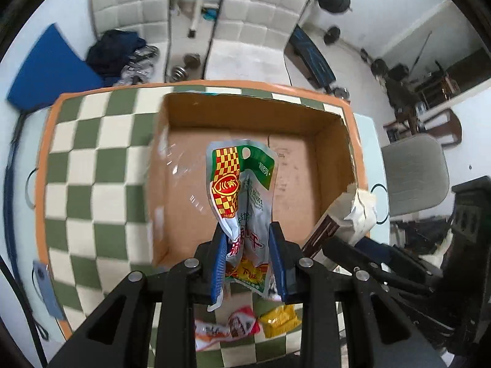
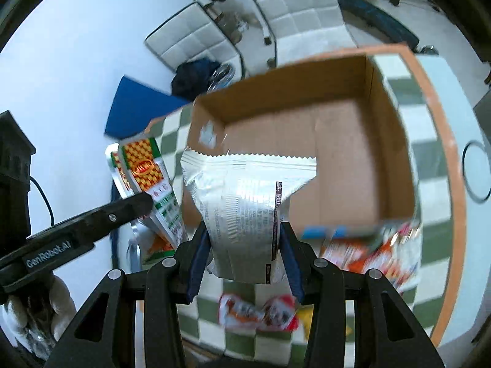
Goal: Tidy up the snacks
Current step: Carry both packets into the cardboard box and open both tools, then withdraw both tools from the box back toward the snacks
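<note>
So both grippers have a snack each right now. The left gripper point(image 1: 248, 245) is clamped on a red, yellow and green snack pouch point(image 1: 242, 184), blue pads pinching its lower half, and the pouch sticks up and hangs over the open cardboard box point(image 1: 245, 116). You can see the same pouch from the right wrist camera too point(image 2: 147, 178), off to the left of the box with the left gripper's black finger point(image 2: 122, 211) across it.

The right gripper point(image 2: 244, 257) is squeezed onto a silver foil packet point(image 2: 245, 196) with small printed text and a zigzag top edge. It's held upright just in front of the box point(image 2: 291, 98), near its front wall. In the left view that packet peeks in at the right point(image 1: 362, 211), looking whitish, beside the box's right wall.

The box itself looks bare inside, just brown bottom, sitting on a green and cream checkered mat point(image 1: 92, 159) with an orange border.

More snacks are lying on the mat in front of the box: a red and white wrapper point(image 1: 233, 325) next to a yellow packet point(image 1: 279, 319), both right under the left gripper. The right camera shows a red wrapper point(image 2: 257, 309) below its fingers and a blurry orange and white bag point(image 2: 374, 248) touching the box's front right corner.

Further back there are white padded chairs point(image 1: 260, 15), a blue mat point(image 1: 52, 64) on the floor, and some dumbbells point(image 1: 184, 67).
</note>
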The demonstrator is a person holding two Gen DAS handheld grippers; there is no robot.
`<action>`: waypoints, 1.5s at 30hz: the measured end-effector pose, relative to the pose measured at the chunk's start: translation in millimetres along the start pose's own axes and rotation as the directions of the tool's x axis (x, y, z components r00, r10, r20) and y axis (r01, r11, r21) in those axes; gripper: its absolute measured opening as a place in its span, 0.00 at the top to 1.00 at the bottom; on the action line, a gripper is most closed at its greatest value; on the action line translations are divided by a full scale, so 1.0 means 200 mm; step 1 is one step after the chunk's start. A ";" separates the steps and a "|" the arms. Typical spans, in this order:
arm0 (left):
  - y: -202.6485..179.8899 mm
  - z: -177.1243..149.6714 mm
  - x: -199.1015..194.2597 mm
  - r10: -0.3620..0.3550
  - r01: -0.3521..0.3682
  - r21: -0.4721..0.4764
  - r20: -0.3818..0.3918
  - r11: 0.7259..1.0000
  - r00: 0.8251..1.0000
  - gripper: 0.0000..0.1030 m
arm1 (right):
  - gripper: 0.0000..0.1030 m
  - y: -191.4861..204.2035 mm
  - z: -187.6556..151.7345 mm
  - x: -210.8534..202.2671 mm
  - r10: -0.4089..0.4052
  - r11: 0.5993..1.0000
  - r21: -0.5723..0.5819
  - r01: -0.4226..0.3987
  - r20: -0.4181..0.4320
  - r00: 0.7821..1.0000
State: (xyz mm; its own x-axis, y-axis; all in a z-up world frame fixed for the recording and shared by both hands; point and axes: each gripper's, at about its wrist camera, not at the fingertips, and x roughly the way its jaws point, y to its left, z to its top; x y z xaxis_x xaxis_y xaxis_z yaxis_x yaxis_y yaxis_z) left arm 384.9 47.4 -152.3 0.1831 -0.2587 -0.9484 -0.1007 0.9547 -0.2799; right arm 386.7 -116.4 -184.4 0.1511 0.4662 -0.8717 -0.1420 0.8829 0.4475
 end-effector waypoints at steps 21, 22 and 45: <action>0.04 0.62 0.86 0.014 -0.037 -0.057 -0.356 0.998 0.934 0.71 | 0.54 -0.30 0.63 0.87 -0.171 0.985 -0.077 0.156 -0.247 0.954; 0.04 0.62 0.87 0.017 -0.042 -0.062 -0.361 0.997 0.933 0.69 | 0.53 -0.31 0.64 0.90 -0.171 0.985 -0.077 0.156 -0.267 0.949; 0.05 0.37 0.43 0.179 -0.178 0.026 -0.089 0.984 0.980 0.20 | 0.10 -0.20 0.50 0.57 -0.291 0.953 -0.133 0.272 -0.156 0.944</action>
State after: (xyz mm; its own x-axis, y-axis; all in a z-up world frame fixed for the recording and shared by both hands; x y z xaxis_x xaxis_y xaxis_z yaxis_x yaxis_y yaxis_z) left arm 473.0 45.1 -226.0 0.0740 -0.0953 -0.9927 -0.1063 0.9890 -0.1029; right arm 506.7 -93.7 -282.4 0.0311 0.1739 -0.9843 -0.2245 0.9608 0.1627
